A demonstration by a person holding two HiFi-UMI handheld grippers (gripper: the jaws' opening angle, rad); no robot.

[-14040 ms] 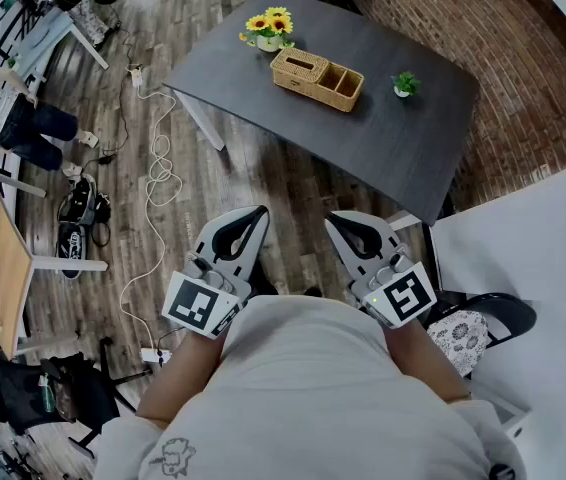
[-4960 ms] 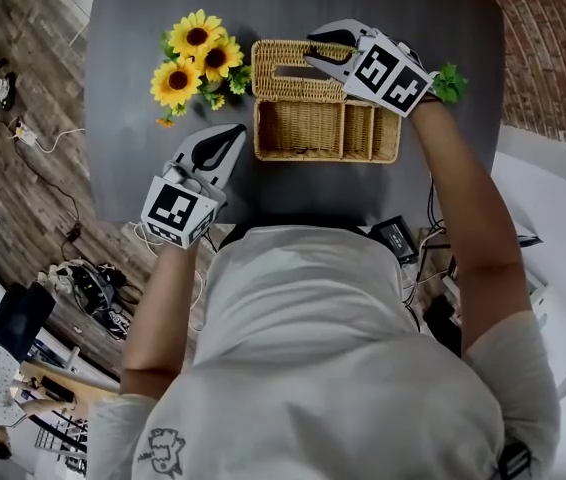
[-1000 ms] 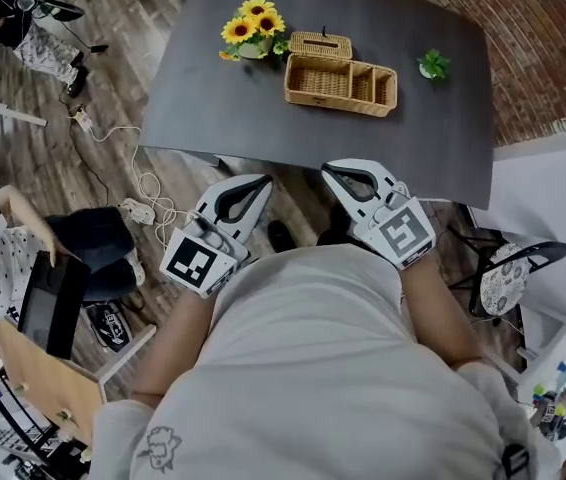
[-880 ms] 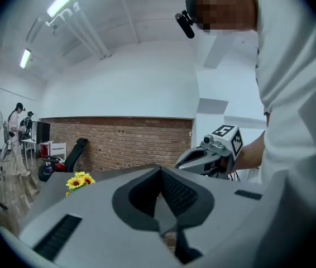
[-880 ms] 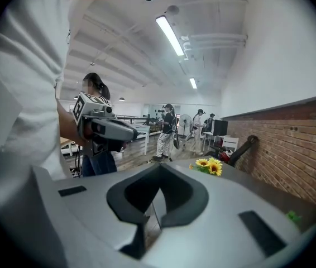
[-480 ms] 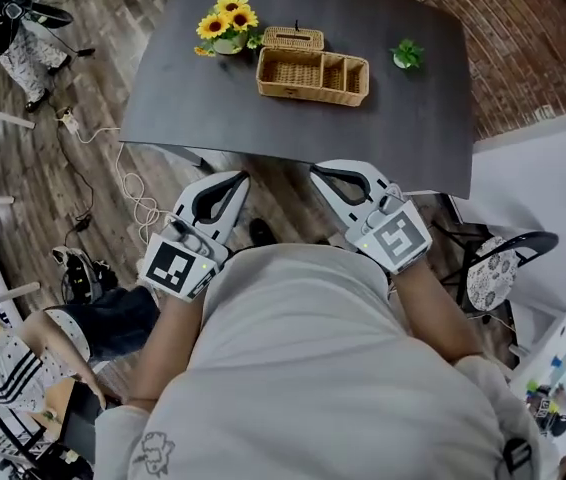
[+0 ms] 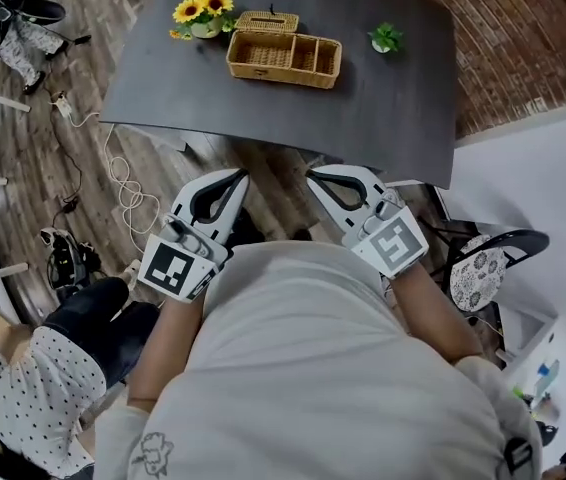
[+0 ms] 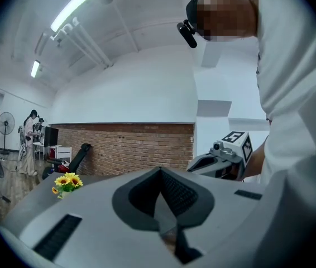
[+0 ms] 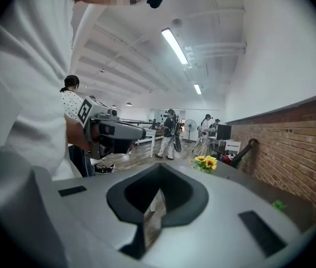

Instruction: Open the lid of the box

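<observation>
The wicker box [image 7: 283,58] stands on the dark grey table [image 7: 383,108] at the top of the head view. Its lid [image 7: 268,21] is swung back at the far left side, and the compartments show open. Both grippers hang close to the person's body, well short of the table. My left gripper [image 7: 237,176] is shut with nothing in it, and so is my right gripper [image 7: 314,176]. In the left gripper view the jaws [image 8: 159,171] meet at the tip. The right gripper view shows its jaws [image 9: 161,167] closed too.
Sunflowers [image 7: 198,8] stand left of the box and a small green plant [image 7: 386,36] stands right of it. Cables [image 7: 121,183] trail on the wooden floor. A chair with a patterned cushion [image 7: 478,276] is at the right. A seated person in a dotted shirt [image 7: 28,393] is at the lower left.
The table and box have slid farther up and away in the head view. Both grippers stay shut near the body. The seated person at the lower left shows more fully.
</observation>
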